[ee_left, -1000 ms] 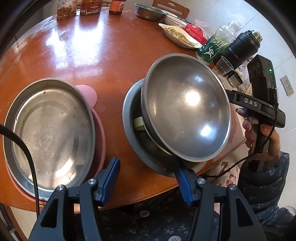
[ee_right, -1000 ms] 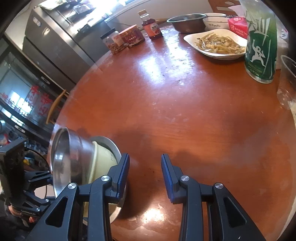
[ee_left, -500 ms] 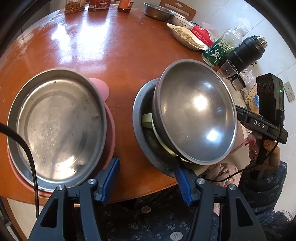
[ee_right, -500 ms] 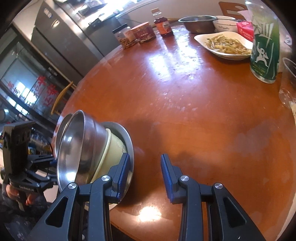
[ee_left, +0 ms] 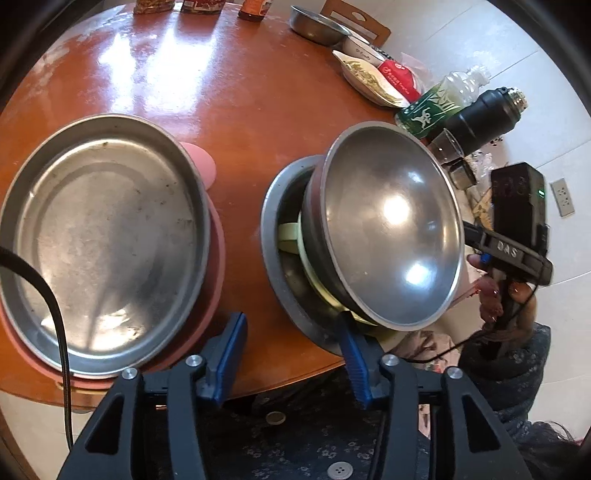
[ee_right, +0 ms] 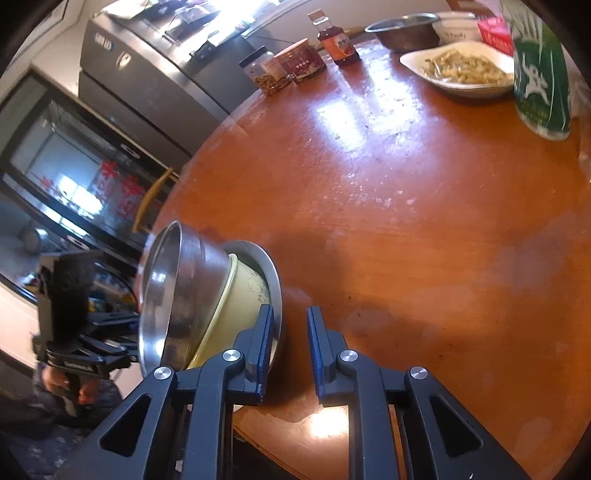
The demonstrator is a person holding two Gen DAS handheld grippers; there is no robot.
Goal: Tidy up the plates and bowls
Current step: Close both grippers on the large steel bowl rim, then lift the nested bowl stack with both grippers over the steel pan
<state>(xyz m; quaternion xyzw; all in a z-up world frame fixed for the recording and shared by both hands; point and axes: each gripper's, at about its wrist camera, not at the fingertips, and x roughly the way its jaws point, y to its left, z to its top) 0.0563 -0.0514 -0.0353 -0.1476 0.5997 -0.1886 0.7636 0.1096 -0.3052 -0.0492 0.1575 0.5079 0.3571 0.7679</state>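
Left gripper (ee_left: 291, 358): jaws closing, not yet gripping. Right finger sits at the near rim of the shallow steel dish (ee_left: 273, 266); left finger is outside it, apart from the rim. Nothing is pinched.

Right gripper (ee_right: 290, 343): jaws closing, narrow gap. Its left finger is against the dish's opposite rim, with bare table (ee_right: 406, 221) under the gap. No hold visible.

Stack, 1 o'clock from the left gripper: the dish lies on the table near its edge. A cream bowl (ee_right: 243, 295) sits in it, and an empty steel bowl (ee_left: 391, 221) is nested in that, tilted toward the person.

Judgement: the step is a two-sided grip on the dish rim to move the stack. Seat each rim fully between the pads before lifting. Lift level and slowly, since the tilted top bowl could slide out.

10 o'clock: steel plate (ee_left: 103, 229), specks of residue only, resting on a pink plate (ee_left: 216, 258).

Far side, 12 to 1 o'clock: another steel bowl (ee_right: 406, 33), contents not visible. Just beside it, a white dish (ee_right: 461, 88) of pale shredded food.
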